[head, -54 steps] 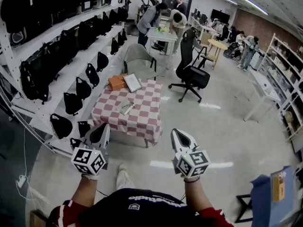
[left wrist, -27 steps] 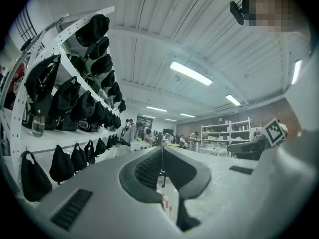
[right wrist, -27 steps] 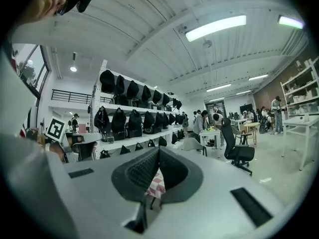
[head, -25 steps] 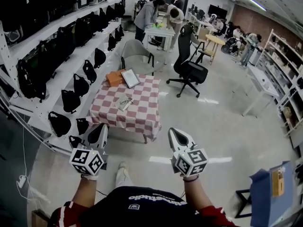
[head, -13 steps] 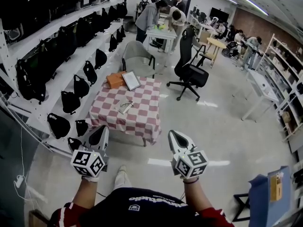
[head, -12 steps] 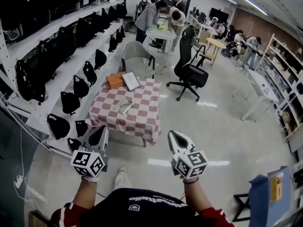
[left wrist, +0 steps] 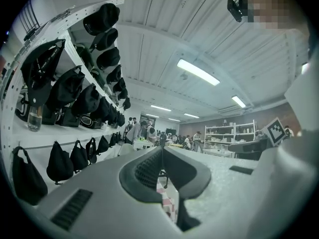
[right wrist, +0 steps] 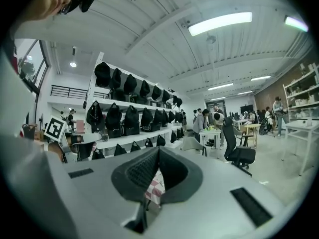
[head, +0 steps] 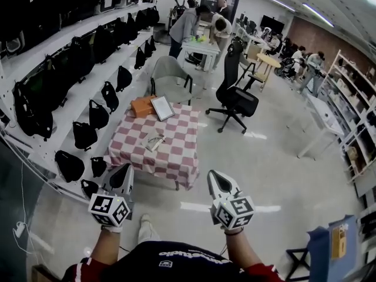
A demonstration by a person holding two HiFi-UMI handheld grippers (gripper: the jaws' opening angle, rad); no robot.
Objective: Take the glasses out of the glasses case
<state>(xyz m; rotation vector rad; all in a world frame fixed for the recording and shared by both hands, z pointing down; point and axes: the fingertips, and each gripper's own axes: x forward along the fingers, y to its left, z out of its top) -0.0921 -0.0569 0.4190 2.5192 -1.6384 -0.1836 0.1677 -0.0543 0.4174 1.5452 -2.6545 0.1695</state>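
A wide workroom with a pale grey floor (head: 276,163) runs away under strip lights, and a low table (head: 176,153) under a red-and-white checked cloth stands well ahead of the person. White shelving (head: 76,78) hung with black bags (head: 97,115) lines the left wall, and more white shelves stand along the right. On the cloth, near its middle, lies a small pale thing that looks like the glasses case (head: 154,138); it is too small to tell whether it is open or whether glasses lie in it. An orange box (head: 143,106) and a white framed board (head: 163,107) sit at the table's far end, just beside each other. A grey chair (head: 170,74) stands behind the table, a black office chair (head: 238,96) to its right, and further back several people (head: 189,22) bend over a white table (head: 200,46). The left gripper (head: 124,168) and right gripper (head: 212,174) are held low in front of the person's dark shirt (head: 170,262), well short of the table, over a white line (head: 197,206) on the floor. In the left gripper view the left gripper (left wrist: 162,148) has its jaws pressed together with nothing between them; the right gripper (right wrist: 158,149) shows the same in its own view, with a strip of checked cloth visible far behind the tips. A blue object (head: 326,248) at the lower right is cut off by the edge
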